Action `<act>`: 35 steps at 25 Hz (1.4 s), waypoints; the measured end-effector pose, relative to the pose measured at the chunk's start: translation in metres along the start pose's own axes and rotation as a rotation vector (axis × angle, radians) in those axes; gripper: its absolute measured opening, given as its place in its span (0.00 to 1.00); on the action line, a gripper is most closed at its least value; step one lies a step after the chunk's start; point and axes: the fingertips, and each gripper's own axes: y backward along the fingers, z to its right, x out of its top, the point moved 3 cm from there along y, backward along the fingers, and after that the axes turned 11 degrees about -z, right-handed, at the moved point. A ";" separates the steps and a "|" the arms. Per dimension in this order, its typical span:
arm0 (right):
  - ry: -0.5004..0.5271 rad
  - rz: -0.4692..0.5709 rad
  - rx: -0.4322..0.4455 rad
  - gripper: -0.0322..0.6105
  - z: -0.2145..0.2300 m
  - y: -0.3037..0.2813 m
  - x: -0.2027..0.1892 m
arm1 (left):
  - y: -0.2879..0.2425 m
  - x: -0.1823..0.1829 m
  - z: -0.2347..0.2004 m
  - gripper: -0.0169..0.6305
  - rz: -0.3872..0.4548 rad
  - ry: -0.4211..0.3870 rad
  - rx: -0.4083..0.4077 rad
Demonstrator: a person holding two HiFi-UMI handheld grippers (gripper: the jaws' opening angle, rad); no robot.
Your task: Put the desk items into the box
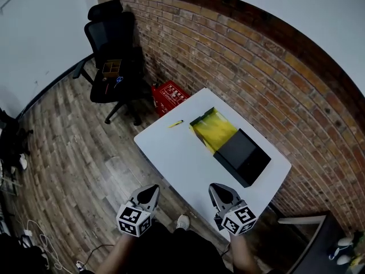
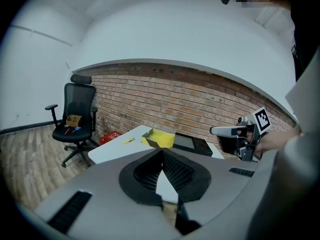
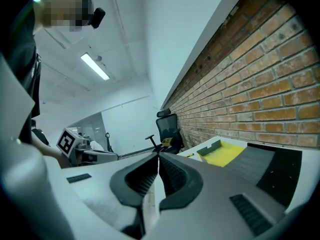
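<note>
Head view, read left to right. A black mesh office chair stands on the wood-plank floor. On its seat lies a small brown compartment tray, with blue-handled scissors just beside it; what the tray holds is too small to tell. A red plastic crate sits against the red brick wall.

On the white rectangular table a yellow pen lies near the left edge, apart from the open box with a yellow inside and dark outer walls. The box's yellow bottom shows bare. A flat black rectangular case touches its right end.

My left gripper hangs over the floor just short of the table's near edge, its jaws closed tip to tip on nothing. My right gripper hangs over that same edge, likewise pressed together and empty. Each cube carries black-and-white square markers, codes rather than letters. Open tabletop lies between both grippers and the box; the wall bounds the far side.
</note>
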 end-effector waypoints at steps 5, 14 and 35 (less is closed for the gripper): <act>-0.006 -0.007 0.020 0.09 0.012 -0.005 0.003 | -0.009 0.005 -0.006 0.05 -0.007 0.012 0.026; 0.004 -0.015 0.020 0.09 0.017 -0.034 0.017 | -0.035 0.021 -0.027 0.05 -0.026 0.010 -0.005; -0.047 -0.051 -0.169 0.09 0.051 -0.143 0.054 | -0.157 0.091 -0.131 0.05 -0.115 -0.151 -0.197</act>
